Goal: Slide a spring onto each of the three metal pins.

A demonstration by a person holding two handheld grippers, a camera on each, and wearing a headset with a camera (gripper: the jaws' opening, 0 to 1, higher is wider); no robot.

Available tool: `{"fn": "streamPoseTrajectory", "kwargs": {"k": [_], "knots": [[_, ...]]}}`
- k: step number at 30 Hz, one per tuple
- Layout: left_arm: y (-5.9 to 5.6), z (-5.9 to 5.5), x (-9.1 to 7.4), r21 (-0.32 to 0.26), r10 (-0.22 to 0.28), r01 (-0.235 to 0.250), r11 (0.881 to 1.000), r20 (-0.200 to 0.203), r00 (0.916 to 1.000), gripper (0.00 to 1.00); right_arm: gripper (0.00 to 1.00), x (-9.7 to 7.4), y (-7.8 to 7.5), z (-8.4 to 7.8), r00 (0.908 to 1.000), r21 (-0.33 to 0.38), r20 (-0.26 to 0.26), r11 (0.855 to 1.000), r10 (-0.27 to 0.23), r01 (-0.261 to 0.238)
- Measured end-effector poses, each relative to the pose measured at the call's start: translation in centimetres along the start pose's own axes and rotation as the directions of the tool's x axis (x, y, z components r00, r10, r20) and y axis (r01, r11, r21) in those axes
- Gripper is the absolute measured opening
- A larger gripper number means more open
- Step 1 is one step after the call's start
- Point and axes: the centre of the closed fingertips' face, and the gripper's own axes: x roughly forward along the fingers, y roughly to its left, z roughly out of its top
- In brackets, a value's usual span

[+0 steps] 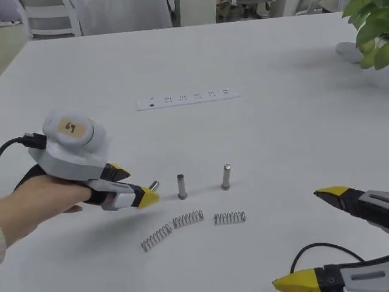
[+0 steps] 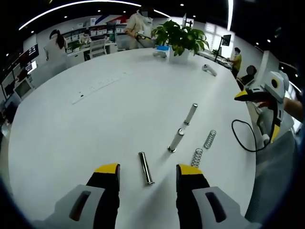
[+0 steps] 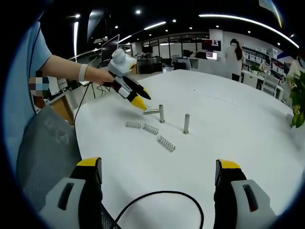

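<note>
Two metal pins stand upright on the white table, one left of the other. A third pin lies flat; in the left gripper view this lying pin rests on the table between the open jaws. My left gripper, held in a hand, is open and grips nothing. Three springs lie loose in front of the pins: left, middle and right. My right gripper hovers wide open at the lower right, well apart from them, and the springs lie far ahead of its jaws.
A white power strip lies further back on the table. A potted plant stands at the far right corner. The right gripper's black cable loops on the table near the front edge. Chairs and people are beyond the table.
</note>
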Motion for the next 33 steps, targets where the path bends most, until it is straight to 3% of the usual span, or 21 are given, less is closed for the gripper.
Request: {"fn": "streamPoseTrajectory", "kwargs": {"k": [22,33], "knots": [[1.1,0.6,1.6,0.01,0.029,-0.029,1.0,-0.065,0.9975,0.25,0.97,-0.1,0.0,-0.5,1.0,0.02,0.0,1.0,-0.005,0.005],[1.0,0.2,2.6,0.0,0.019,-0.019,1.0,-0.1,0.9948,0.18,0.97,0.0,0.1,-0.8,1.0,0.028,-0.004,1.0,-0.004,0.004]]}}
